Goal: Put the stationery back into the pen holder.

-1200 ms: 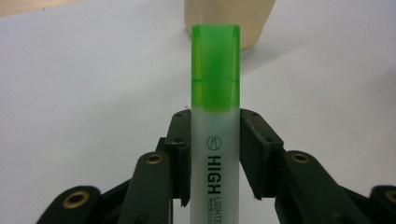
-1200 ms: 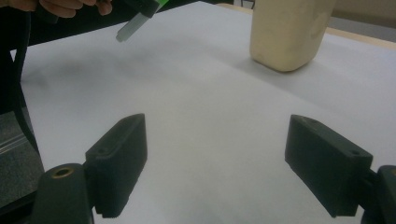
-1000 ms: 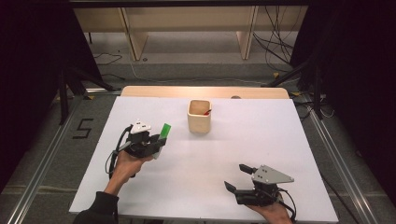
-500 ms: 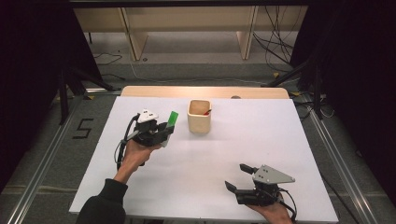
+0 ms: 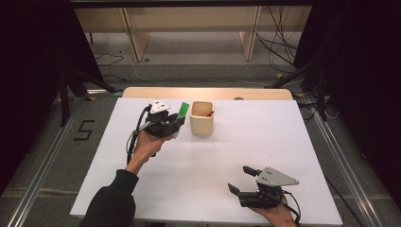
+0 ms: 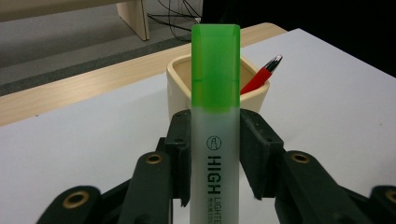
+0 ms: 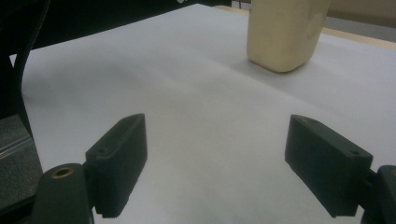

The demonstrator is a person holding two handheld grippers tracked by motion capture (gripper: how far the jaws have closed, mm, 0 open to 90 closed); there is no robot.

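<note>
Highlighter [image 6: 215, 107]: a green-capped marker, held just left of the cream pen cup [image 5: 201, 118] in the upper middle of the high view, cap end toward the cup.
Left gripper [image 5: 176, 122]: closed on the highlighter's pale barrel, a pad on each side (cap standing clear beyond the pads).
Pen cup contents: a red pen [image 6: 259, 76] leaned in the right-hand corner of the cup as the left gripper view showed it.
Step in hand, judged: carrying the highlighter to the cup; done well, the cap would clear the near rim, come over the free side away from the red pen, and tip downward before release.
Left hand [image 5: 147, 145]: forearm reached up from the lower left of the high view, gripper roughly level.
Right gripper [image 5: 245, 179]: jaws wide apart, nothing between them, low at the lower right over the white table [image 5: 265, 137].
</note>
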